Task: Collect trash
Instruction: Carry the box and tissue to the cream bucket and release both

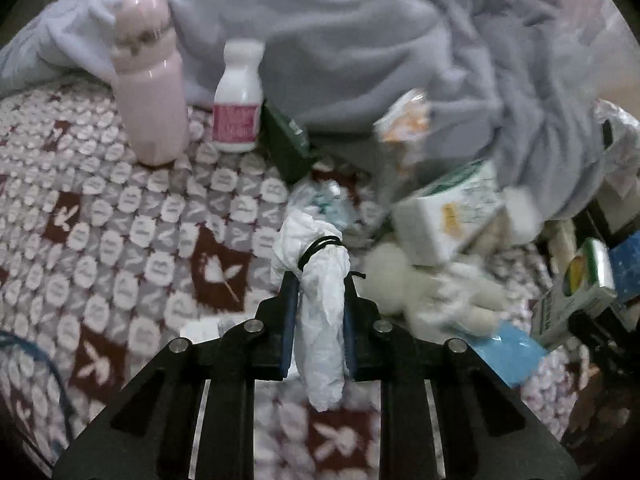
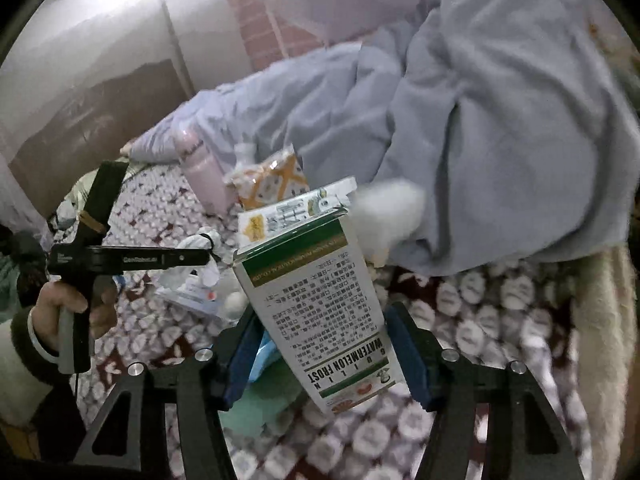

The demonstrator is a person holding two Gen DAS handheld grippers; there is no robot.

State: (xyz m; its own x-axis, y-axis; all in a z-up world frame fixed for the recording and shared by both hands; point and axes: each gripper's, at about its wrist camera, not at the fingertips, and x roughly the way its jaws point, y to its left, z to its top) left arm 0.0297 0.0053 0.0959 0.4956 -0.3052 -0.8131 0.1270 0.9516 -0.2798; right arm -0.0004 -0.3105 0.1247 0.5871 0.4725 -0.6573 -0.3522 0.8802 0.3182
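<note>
My left gripper is shut on a crumpled white tissue wad with a black hair tie around it, held above the patterned bedspread. It also shows in the right wrist view, held by a hand. My right gripper is shut on a white and green "Watermelon Frost" box, tilted upright. More litter lies ahead: a white and green carton, an orange snack wrapper, a dark green packet and a blue wrapper.
A pink bottle and a white bottle with a pink label stand at the back left. A grey-blue blanket is heaped behind. A white plush toy lies at right. Boxes crowd the right edge.
</note>
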